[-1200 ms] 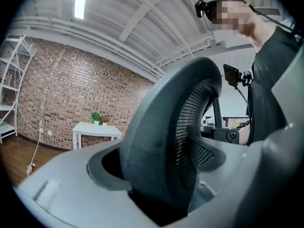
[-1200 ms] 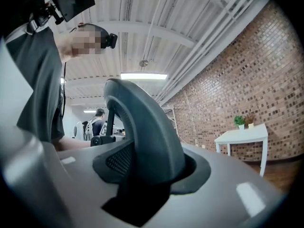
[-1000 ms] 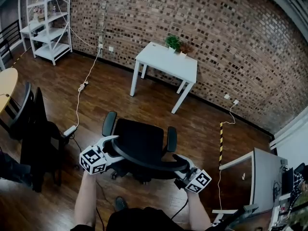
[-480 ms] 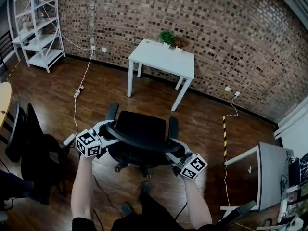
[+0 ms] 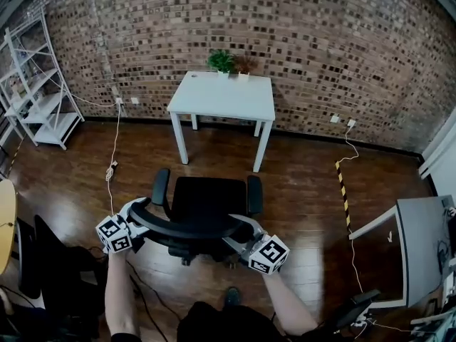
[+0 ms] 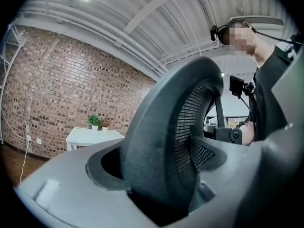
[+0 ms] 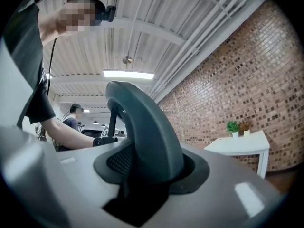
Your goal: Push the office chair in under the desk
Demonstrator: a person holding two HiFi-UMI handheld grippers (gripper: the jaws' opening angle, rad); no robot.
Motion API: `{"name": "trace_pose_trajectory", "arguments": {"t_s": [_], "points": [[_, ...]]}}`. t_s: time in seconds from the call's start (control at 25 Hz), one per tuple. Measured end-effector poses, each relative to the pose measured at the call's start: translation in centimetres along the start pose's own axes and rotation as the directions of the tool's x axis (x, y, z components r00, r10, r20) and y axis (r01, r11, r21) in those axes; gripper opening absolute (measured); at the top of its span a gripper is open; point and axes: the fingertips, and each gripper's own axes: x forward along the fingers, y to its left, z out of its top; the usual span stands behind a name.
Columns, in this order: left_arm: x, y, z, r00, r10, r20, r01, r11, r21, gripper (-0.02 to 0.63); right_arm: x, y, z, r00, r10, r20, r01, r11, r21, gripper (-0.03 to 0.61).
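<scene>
Left tongs (image 5: 140,209), right tongs (image 5: 238,231) clamping chair backrest (image 5: 187,229) rim, open floor (image 5: 214,168) before desk (image 5: 221,95)

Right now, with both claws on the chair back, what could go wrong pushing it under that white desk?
The armrests look nearly as wide as the gap between the desk legs; one may catch if the office chair drifts. The left claw and right claw hold only the curved backrest rim, so a hard shove could slip them or swivel the seat.

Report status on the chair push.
Left gripper, right gripper both clamped on backrest rim of black mesh office chair. Chair facing white rectangular desk, not yet under. Wood floor between looks clear.
</scene>
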Motion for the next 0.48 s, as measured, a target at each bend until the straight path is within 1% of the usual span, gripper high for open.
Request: {"name": "trace_pose_trajectory", "arguments": {"t_s": [0.2,0.32,0.48], "points": [[2.1,4.6,-0.7,1.0,-0.007,-0.005,0.007,1.0,-0.008,0.488,2.5,-4.2,-1.4,1.0,-0.008,-0.003,0.008,1.0,0.0,0.195],[2.6,7.4,0.0,1.0,-0.019,-0.003,0.019,1.0,-0.014,0.488,4.8,-6.1,-1.6,1.0,-0.012,-0.009,0.012,1.0,0.002,0.195],[2.8,9.0,0.7,1.0,-0.02,0.004,0.02,1.0,-0.014,0.486,6.3,-7.6,-1.7,1.0,-0.008,-0.015,0.008,1.0,0.011,0.195]]}}
